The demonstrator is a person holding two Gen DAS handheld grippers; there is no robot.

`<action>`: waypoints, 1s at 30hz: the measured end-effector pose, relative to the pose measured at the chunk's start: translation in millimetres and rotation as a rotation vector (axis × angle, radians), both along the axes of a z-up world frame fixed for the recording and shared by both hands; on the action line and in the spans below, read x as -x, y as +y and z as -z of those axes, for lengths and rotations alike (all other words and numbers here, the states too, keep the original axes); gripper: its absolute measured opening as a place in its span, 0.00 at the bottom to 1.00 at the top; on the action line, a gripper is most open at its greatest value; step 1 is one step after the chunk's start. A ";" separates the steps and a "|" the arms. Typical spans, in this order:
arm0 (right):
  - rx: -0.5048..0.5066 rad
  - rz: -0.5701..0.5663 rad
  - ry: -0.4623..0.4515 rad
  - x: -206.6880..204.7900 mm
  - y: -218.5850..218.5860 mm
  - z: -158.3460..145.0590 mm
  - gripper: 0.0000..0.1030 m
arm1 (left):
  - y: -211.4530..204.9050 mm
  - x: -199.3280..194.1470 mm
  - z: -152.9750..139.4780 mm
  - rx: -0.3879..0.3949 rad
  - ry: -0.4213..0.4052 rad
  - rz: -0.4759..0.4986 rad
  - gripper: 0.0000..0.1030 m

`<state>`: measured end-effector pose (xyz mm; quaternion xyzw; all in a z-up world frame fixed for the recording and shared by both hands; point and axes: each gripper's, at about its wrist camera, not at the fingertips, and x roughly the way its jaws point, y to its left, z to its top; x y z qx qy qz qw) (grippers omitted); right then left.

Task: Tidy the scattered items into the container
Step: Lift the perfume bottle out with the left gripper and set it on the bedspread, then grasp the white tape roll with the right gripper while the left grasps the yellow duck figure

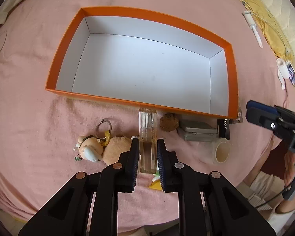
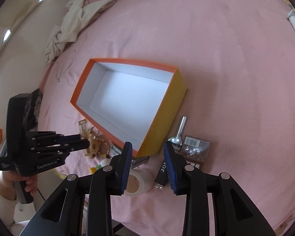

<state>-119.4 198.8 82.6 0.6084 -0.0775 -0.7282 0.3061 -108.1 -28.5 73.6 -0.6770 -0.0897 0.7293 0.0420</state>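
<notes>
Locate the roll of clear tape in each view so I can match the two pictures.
Left wrist view: the tape roll lies low and right of centre, right of the left tongs.
Right wrist view: it lies low, just left of centre, by the right tongs.
Shared landmark: the orange box.

My left hand-held gripper (image 1: 147, 157) is matte black plastic, its linkage arms pinned with round rivets, some copper-toned, some silvery. Blue ribbed pads (image 1: 160, 165) line the inner faces of both fingers. My right hand-held gripper (image 2: 148, 165) has the same black frame, silver rivets and blue pads. White lettering marks the left body's side. My skin is pale, my sleeve (image 2: 2, 194) white; a black cable trails below.
</notes>
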 end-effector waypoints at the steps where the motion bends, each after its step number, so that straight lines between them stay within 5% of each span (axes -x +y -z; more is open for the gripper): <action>1: 0.030 -0.010 -0.010 -2.1 -2.3 -0.8 0.31 | -3.4 -0.4 0.9 -0.015 -0.002 -0.027 0.36; 4: 0.125 -0.035 -0.040 -7.5 -8.3 -4.4 0.34 | -16.3 -3.7 -3.0 -0.057 0.026 -0.125 0.59; 12: 0.216 -0.087 -0.106 -17.4 -29.6 6.7 0.38 | -50.4 -26.8 -15.2 -0.046 0.162 -0.264 0.62; 20: 0.169 -0.076 -0.130 -15.7 -43.9 25.2 0.38 | -91.7 -32.6 14.5 -0.018 0.172 -0.345 0.62; 30: -0.081 0.021 0.034 25.1 -52.6 32.0 0.38 | -96.7 -42.0 42.0 -0.013 0.158 -0.330 0.62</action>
